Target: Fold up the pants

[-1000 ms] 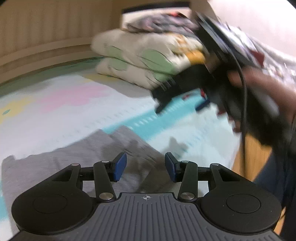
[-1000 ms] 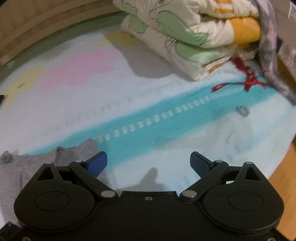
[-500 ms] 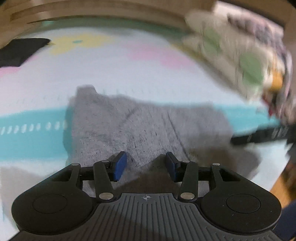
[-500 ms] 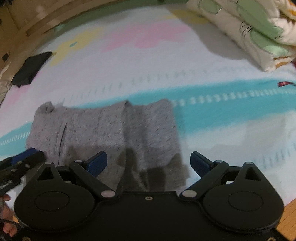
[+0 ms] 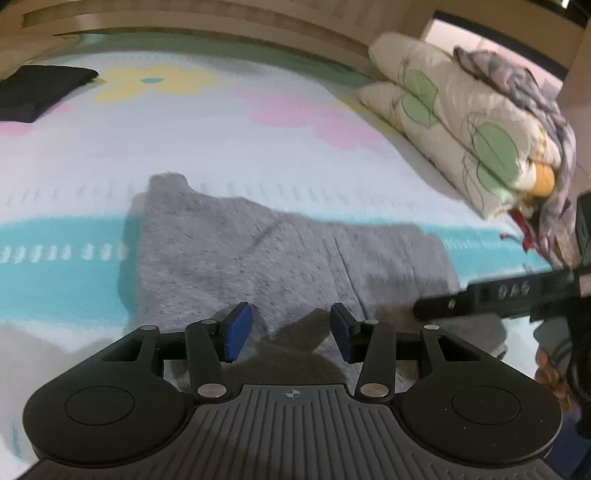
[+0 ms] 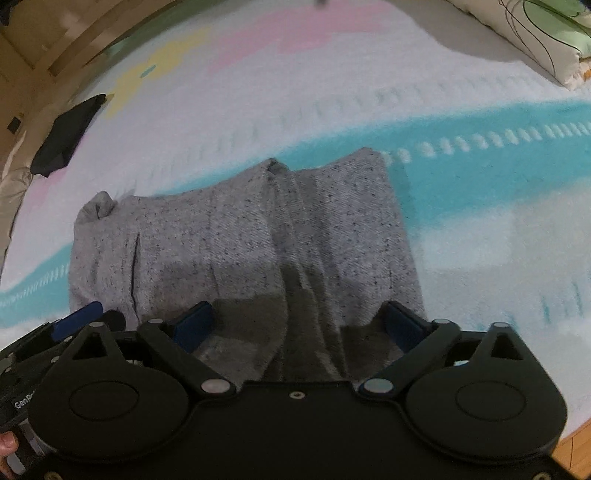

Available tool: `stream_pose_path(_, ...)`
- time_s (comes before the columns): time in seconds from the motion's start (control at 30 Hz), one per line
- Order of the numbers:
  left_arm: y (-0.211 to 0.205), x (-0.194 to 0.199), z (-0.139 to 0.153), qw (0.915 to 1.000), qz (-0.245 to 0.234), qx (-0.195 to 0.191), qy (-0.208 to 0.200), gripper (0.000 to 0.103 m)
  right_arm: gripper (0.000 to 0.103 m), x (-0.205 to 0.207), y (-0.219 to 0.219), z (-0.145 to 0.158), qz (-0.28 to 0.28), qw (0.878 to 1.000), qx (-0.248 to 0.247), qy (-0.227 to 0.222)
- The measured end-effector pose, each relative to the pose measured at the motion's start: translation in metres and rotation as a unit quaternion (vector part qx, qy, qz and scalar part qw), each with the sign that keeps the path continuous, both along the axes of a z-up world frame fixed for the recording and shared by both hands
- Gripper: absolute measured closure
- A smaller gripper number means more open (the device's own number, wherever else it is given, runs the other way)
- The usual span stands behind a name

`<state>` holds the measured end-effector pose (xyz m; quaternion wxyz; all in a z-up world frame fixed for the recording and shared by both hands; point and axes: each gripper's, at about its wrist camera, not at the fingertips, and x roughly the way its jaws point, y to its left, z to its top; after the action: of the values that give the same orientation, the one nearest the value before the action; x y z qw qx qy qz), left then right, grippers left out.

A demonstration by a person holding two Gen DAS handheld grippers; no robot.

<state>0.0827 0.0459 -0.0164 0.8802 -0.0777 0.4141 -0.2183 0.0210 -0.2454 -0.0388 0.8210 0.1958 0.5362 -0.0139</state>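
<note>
Grey speckled pants [image 5: 280, 258] lie folded flat on a pastel flowered bedspread [image 5: 221, 140], and also fill the middle of the right wrist view [image 6: 258, 240]. My left gripper [image 5: 290, 332] hovers over their near edge, jaws partly apart with nothing between them. My right gripper [image 6: 297, 325] stands wide over the near edge further right; its jaws are closing, and the cloth lies below the pads, not pinched. One black finger [image 5: 491, 295] of the right gripper reaches in from the right. A blue fingertip [image 6: 77, 314] of the left gripper shows at lower left.
A folded quilt with green shapes [image 5: 461, 129] is stacked at the far right, with a red ribbon [image 5: 524, 225] beside it. A black garment [image 6: 66, 136] lies at the far left of the bed. A wooden frame [image 5: 184, 29] borders the far side.
Both views swung away from the quilt and down onto the pants. Both grippers came lower and closer to the pants' near edge. The left gripper's view rolled level.
</note>
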Motion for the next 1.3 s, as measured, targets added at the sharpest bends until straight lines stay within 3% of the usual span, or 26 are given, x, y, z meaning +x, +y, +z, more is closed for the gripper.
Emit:
stream_pose_path(0.03,0.004,-0.001,0.004,0.9999,0.01,-0.002,-0.006,0.058,0.021,0.0,0.003,0.001,0.006,1.0,-0.005,-0.004)
stream_pose_path(0.1,0.013,0.0,0.011,0.9993,0.031,-0.002,-0.02,0.058,0.055,-0.002,0.011,0.007,0.033,0.999,0.002,-0.02)
stream_pose_path(0.13,0.018,0.0,0.014,0.9987,0.045,0.0,-0.024,0.058,0.058,-0.002,0.015,0.009,0.049,0.998,0.018,-0.021)
stream_pose_path(0.2,0.031,0.001,0.017,0.9967,0.076,0.001,-0.027,0.058,0.061,-0.004,0.024,0.016,0.049,0.998,-0.01,-0.028)
stream_pose_path(0.3,0.05,0.001,0.019,0.9928,0.118,-0.003,-0.021,0.058,0.078,-0.009,0.037,0.034,0.059,0.996,-0.041,-0.056)
stream_pose_path(0.43,0.054,0.001,0.027,0.9909,0.132,0.002,-0.026,0.058,0.085,-0.03,0.023,0.078,0.049,0.989,0.005,-0.14)
stream_pose_path(0.5,0.049,0.0,0.028,0.9918,0.125,0.001,-0.026,0.058,0.086,-0.037,0.007,0.088,0.033,0.987,0.026,-0.155)
stream_pose_path(0.6,0.033,-0.003,0.028,0.9947,0.098,0.011,-0.031,0.058,0.086,-0.041,-0.005,0.083,0.007,0.99,-0.008,-0.144)
stream_pose_path(0.73,0.002,-0.007,0.016,0.9981,0.045,0.035,-0.023,0.058,0.086,-0.024,-0.014,0.041,-0.013,0.997,-0.064,-0.042)
stream_pose_path(0.8,-0.015,-0.007,0.003,0.9971,0.007,0.075,-0.004,0.058,0.085,-0.019,-0.004,0.023,0.005,0.996,-0.092,-0.018)
stream_pose_path(0.87,-0.027,-0.008,-0.012,0.9922,-0.007,0.125,0.003,0.057,0.073,-0.02,0.006,0.024,0.03,0.989,-0.144,-0.023)
stream_pose_path(0.97,-0.029,-0.01,-0.011,0.9919,0.0,0.127,-0.003,0.057,0.052,-0.025,0.003,0.038,0.008,0.985,-0.169,-0.04)
stream_pose_path(1.1,-0.025,-0.008,-0.011,0.9935,0.009,0.113,0.013,0.057,0.041,-0.026,-0.002,0.055,-0.051,0.977,-0.184,-0.091)
stream_pose_path(1.17,-0.026,-0.005,-0.01,0.9932,0.012,0.115,0.017,0.057,0.03,-0.023,0.004,0.058,-0.045,0.978,-0.173,-0.107)
stream_pose_path(1.3,-0.028,-0.003,-0.01,0.9924,0.016,0.12,0.021,0.057,0.03,-0.003,0.026,0.053,-0.006,0.981,-0.164,-0.104)
